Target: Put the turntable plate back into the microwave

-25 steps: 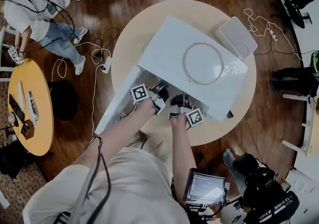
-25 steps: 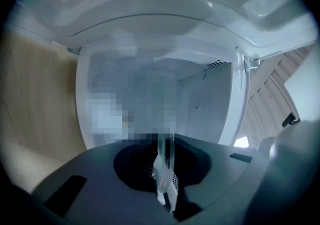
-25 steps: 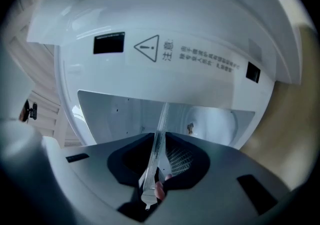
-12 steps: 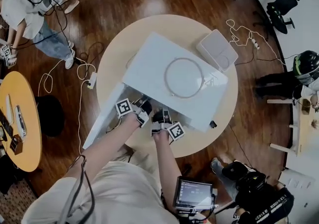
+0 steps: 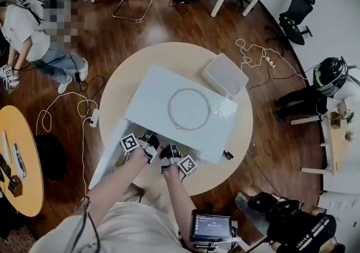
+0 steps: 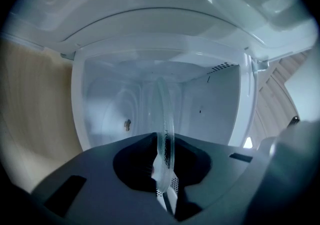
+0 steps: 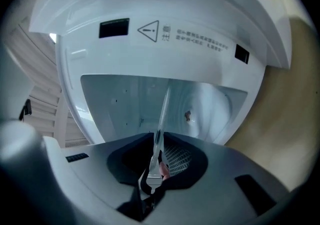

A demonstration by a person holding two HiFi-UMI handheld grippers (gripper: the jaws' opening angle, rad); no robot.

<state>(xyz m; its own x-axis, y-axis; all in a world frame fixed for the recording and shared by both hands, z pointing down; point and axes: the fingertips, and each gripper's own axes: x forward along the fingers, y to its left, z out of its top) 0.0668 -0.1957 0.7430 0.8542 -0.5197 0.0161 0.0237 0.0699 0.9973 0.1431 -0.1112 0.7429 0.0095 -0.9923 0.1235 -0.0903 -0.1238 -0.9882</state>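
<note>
Honestly, from above the plate (image 6: 165,114) is hidden: the microwave (image 5: 157,97) top covers it, along with the tips of both my grippers. Only the gripper views show it, a thin glassy edge reaching into the microwave cavity. My left gripper (image 5: 151,141) has its jaws clamped on the rim. My right gripper (image 5: 169,150) jaws have just been closing and press the rim too. One plate, one microwave, one ring (image 5: 169,109) on its top, one door (image 5: 109,153) open.

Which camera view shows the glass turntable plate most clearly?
The left gripper view: the glass plate stands edge-on and broad before the microwave. The right gripper view gives only a thin edge. In the head view the microwave hides it.
</note>
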